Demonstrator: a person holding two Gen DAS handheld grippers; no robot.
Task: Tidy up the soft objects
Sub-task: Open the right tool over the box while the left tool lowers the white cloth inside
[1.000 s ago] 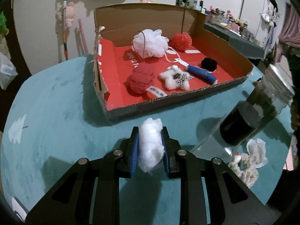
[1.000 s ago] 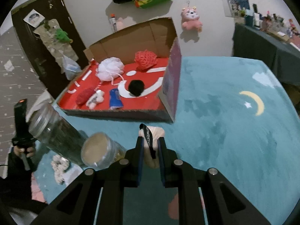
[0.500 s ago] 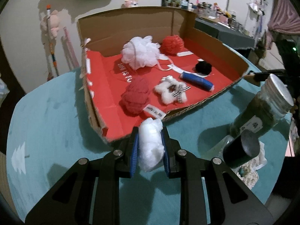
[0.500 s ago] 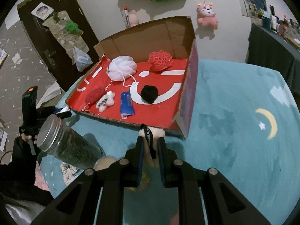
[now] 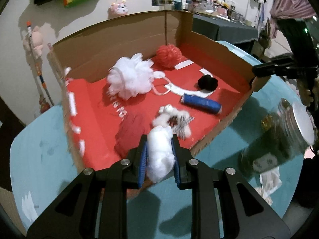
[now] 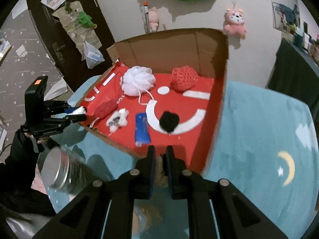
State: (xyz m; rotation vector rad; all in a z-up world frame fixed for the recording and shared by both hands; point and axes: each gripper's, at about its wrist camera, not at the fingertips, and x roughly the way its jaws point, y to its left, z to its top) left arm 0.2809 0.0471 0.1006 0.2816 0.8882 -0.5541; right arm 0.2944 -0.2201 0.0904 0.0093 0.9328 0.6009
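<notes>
The left tool is seen at the lower centre of the left wrist view, clenched on a white cotton puff that is squeezed between its blue pads. The puff is held over the near edge of an open cardboard box with a red floor, which rests on a teal tabletop.

Inside the box, a white mesh sponge is placed left of centre, a red mesh sponge towards the back wall, a black pompom to the right, and a blue roll just below it. A small white plush toy and a dark red knitted piece lie just beyond the puff.

In the right wrist view, the right tool is seen at the lower centre, nearly closed on a small beige soft item with a dark strap. The item is largely hidden by the fingers, so what it is cannot be told for certain. This tool is held at the near rim of the box.

A glass jar with a metal lid is blurred at the right of the left wrist view, beside the box. A crumpled white item lies on the tabletop below the jar. A pink plush toy is hung on the wall at the upper right of the right wrist view.
</notes>
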